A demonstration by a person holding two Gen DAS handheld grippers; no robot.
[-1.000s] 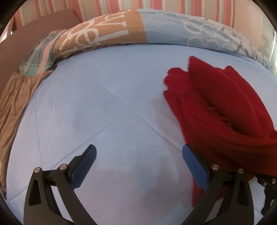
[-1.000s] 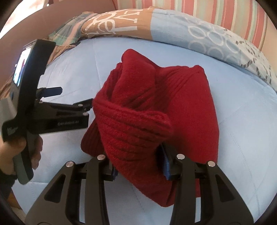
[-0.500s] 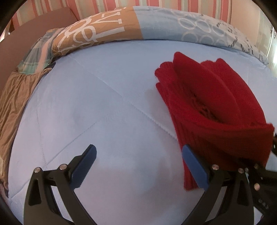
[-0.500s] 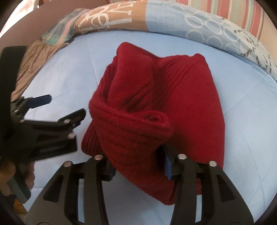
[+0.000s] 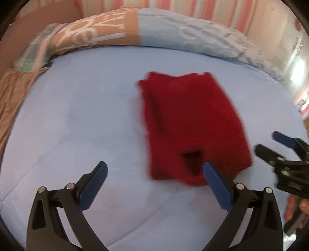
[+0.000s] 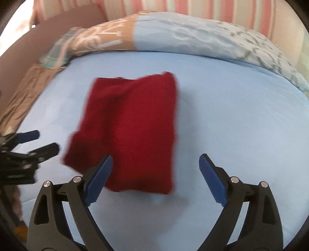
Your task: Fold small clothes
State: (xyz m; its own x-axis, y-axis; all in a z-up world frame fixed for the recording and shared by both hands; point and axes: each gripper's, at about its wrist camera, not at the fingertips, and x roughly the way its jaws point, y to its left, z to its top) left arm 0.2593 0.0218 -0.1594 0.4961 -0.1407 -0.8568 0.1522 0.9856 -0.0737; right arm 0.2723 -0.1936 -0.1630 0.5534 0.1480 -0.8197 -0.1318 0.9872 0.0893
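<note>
A red knitted garment [image 5: 191, 123] lies folded into a flat rectangle on the light blue bed cover [image 5: 81, 108]; the right wrist view shows the same red garment [image 6: 131, 127] in the middle. My left gripper [image 5: 154, 170] hangs open above the cover, its right pad over the garment's near edge, nothing between its jaws. My right gripper [image 6: 154, 164] has its jaws opening wide just short of the garment's near edge, and nothing is pressed between them. Each gripper shows at the other view's edge: the right gripper [image 5: 278, 146], the left gripper [image 6: 38, 142].
A patterned blue and tan quilt [image 5: 154, 29] is rolled along the far side of the bed, before a pink striped wall [image 6: 193, 5]. Tan fabric [image 5: 9, 96] drapes at the left edge. A hand [image 5: 297, 206] shows at the right.
The right gripper opened and let go of the bunched red garment, which now lies flat and folded. Both grippers drew back and rose from it. The left gripper stayed open.
</note>
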